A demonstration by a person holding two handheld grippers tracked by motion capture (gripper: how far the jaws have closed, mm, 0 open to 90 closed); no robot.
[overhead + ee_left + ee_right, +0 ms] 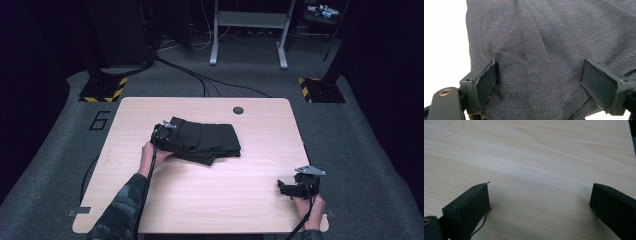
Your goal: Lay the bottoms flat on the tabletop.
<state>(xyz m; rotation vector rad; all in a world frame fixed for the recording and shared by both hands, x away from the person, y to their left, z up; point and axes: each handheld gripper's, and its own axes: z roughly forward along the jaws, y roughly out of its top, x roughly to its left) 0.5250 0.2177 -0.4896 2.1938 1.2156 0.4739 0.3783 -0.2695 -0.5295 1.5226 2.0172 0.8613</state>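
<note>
Folded dark garment [205, 141] laid on tabletop [225, 200], near round cable hole [238, 110]. Left claw [165, 137] set at garment's left edge; jaws spread wide, fabric [536, 62] seen between them, pads not pressed shut on it. Right claw [287, 189] kept well apart from garment, at tabletop's near right corner; jaws wide open, nothing held, bare wood [536, 170] seen between them.

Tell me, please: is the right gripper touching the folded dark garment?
Apart. The high view shows the right gripper near the table's front right corner, with bare wood between it and the folded dark garment.
</note>
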